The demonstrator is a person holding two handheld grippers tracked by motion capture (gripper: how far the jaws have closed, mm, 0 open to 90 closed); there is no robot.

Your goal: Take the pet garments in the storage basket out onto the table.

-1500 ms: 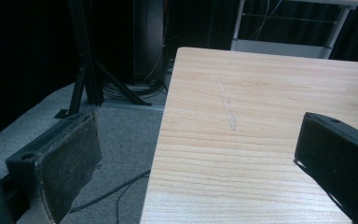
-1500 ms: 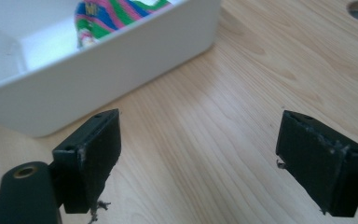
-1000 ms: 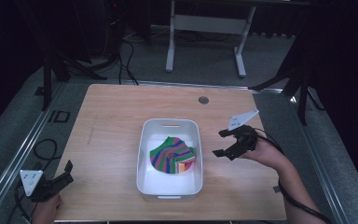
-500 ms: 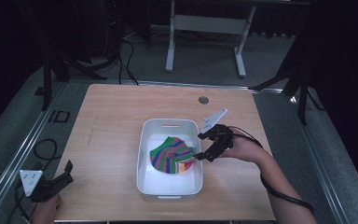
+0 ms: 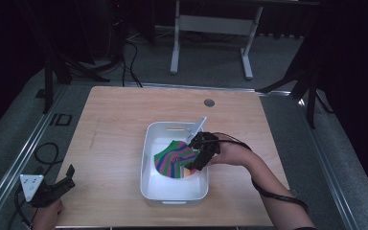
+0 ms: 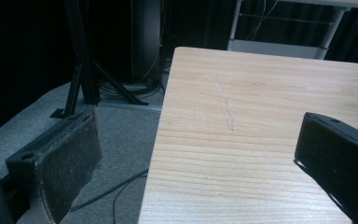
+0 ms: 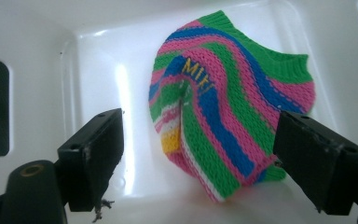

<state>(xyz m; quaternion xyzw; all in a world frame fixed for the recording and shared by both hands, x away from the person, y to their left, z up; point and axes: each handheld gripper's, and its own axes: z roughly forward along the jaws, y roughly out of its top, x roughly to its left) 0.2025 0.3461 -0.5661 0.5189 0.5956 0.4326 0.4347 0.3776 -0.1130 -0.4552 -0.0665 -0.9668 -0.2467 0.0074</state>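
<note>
Right tongs (image 7: 198, 154) released, jaws spread either side of striped knit cloth (image 7: 228, 107) lying in white bin (image 5: 159, 191); grasp not yet made. My left tongs (image 6: 200, 158) released, idle at near left table (image 6: 261, 93) edge.

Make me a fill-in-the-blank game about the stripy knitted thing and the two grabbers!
1. The striped knitted cloth lies inside a ____ tub.
2. The right gripper hangs over the cloth with its jaws ____.
3. The letters sewn on the cloth are ____ in colour.
4. The left gripper is at the table's near-left ____.

Missing words: white; open; yellow; corner
</note>
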